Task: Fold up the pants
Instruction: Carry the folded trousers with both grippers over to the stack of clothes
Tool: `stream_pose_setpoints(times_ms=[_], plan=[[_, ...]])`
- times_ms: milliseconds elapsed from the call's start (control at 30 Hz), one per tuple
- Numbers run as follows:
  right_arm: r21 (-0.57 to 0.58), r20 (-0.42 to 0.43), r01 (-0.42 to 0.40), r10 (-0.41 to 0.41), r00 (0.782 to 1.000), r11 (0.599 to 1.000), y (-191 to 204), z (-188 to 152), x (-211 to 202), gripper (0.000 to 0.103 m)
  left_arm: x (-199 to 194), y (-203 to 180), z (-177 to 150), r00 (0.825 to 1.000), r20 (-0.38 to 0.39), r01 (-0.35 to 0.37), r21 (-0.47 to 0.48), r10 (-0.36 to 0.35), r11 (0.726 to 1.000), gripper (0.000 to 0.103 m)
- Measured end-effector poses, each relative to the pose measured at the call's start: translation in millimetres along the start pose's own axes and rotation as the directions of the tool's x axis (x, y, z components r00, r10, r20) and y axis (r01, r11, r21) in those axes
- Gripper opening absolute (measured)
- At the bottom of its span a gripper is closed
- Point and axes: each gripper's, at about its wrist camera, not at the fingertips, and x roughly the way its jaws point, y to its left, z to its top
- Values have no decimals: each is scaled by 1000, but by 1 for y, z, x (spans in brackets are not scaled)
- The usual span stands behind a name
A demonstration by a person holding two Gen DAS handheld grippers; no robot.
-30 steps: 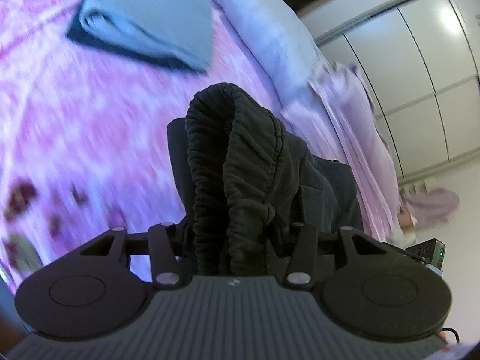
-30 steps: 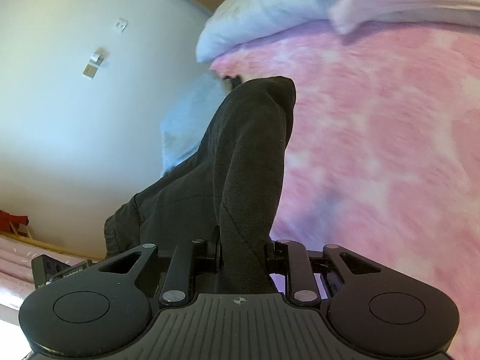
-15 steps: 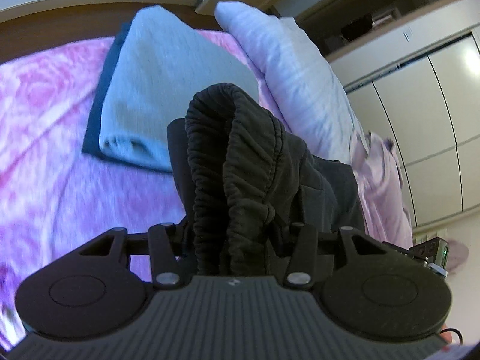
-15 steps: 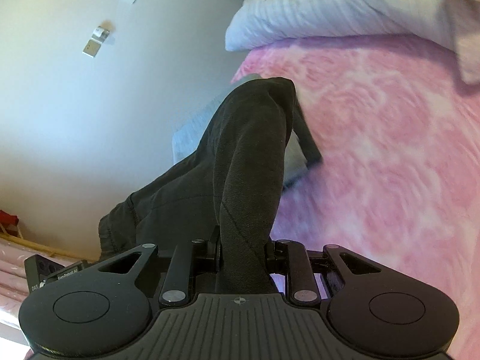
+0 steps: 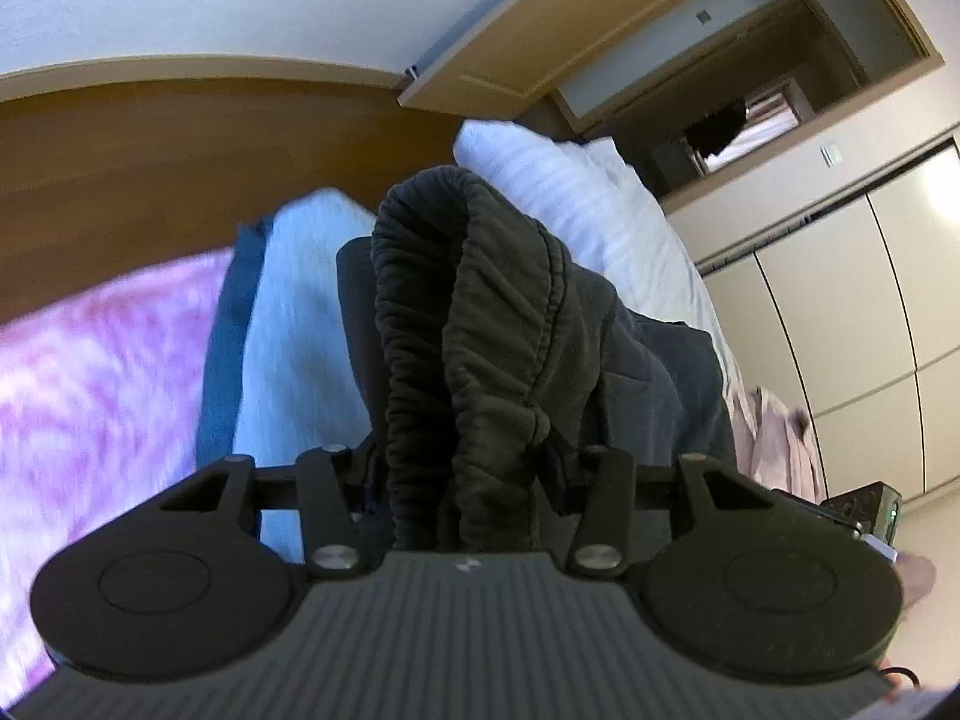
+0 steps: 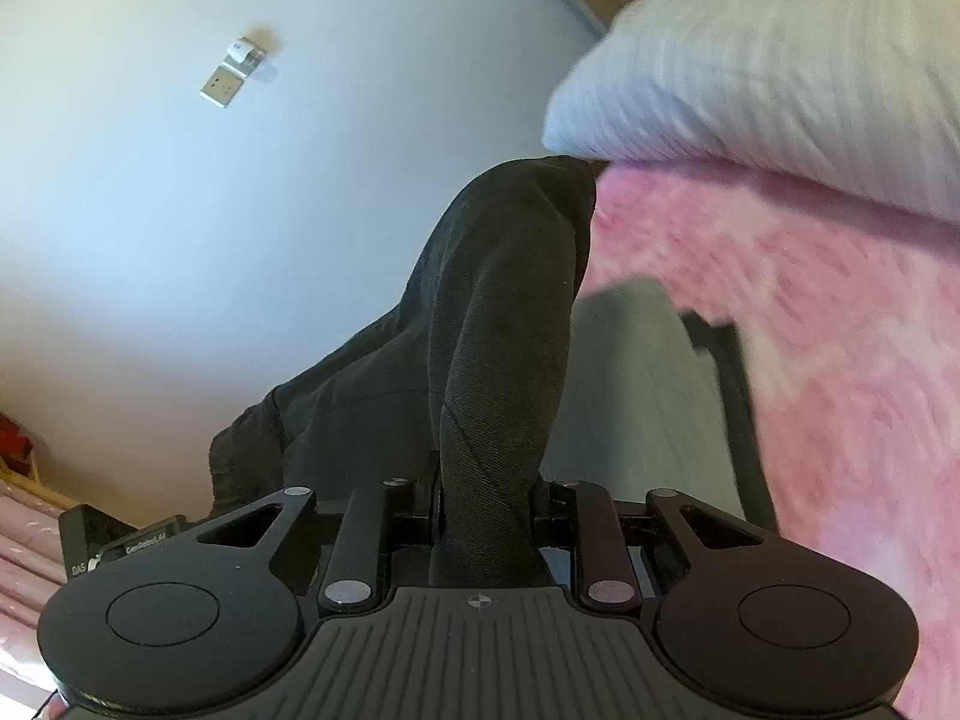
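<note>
The dark grey pants (image 5: 480,312) hang bunched in the air, held up by both grippers. My left gripper (image 5: 462,468) is shut on the gathered elastic waistband, which rises thick between its jaws. My right gripper (image 6: 486,498) is shut on a smoother fold of the same pants (image 6: 504,312), with cloth trailing off to its left. The fingertips of both grippers are hidden by the fabric. The pants hover above a folded light blue garment (image 5: 288,324) that lies on the pink bedspread (image 5: 90,372).
A white striped pillow (image 5: 576,198) lies at the head of the bed against a wooden headboard (image 5: 150,180). The folded garment (image 6: 636,396) rests on a darker one just below my right gripper. Wardrobe doors (image 5: 840,300) stand to the right, a white wall (image 6: 180,210) to the left.
Both grippers have carried the pants across the bed toward the headboard and pillow. The folded light blue garment has come from far off to right under the pants. Both grips are unchanged.
</note>
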Motion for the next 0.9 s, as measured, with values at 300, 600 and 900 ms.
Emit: stream_pose_setpoints(times_ms=[300, 600, 900], plan=[[-36, -48, 2, -4, 999, 999, -19, 16, 40, 19, 29, 28, 9, 1000, 6, -2, -44, 2, 999, 43], [20, -37, 152, -152, 988, 988, -57, -15, 82, 58, 59, 66, -7, 999, 10, -36, -29, 36, 999, 56], [-246, 219, 443, -396, 892, 862, -7, -15, 29, 61, -2, 0, 0, 951, 168, -296, 249, 260, 922, 35]])
